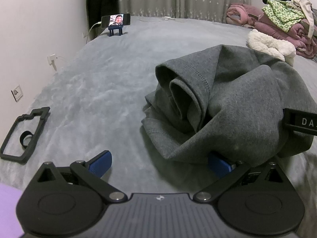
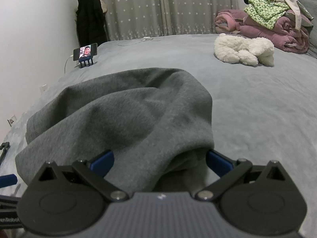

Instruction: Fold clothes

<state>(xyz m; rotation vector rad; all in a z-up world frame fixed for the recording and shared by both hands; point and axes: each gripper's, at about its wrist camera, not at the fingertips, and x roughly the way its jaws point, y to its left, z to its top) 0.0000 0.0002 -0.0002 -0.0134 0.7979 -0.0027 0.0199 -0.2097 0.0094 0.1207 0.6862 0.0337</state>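
A dark grey sweatshirt [image 1: 227, 107] lies bunched in loose rolls on the grey bed [image 1: 103, 91]. My left gripper [image 1: 160, 164] is open at its near-left edge; a fold drapes over the right blue finger [image 1: 220, 165], while the left finger [image 1: 101, 163] sits on bare bed. In the right wrist view the same sweatshirt [image 2: 126, 115] fills the middle. My right gripper [image 2: 159, 162] is open, with the cloth's near edge lying between and over its blue fingers [image 2: 216, 162]. A black part of the right gripper shows at the left wrist view's right edge.
A phone on a blue stand [image 1: 116, 22] is at the far left edge of the bed. A black frame [image 1: 21, 136] lies at the left. A white fluffy garment [image 2: 243, 51] and a pile of clothes on a pink quilt [image 2: 277, 23] sit at the far right.
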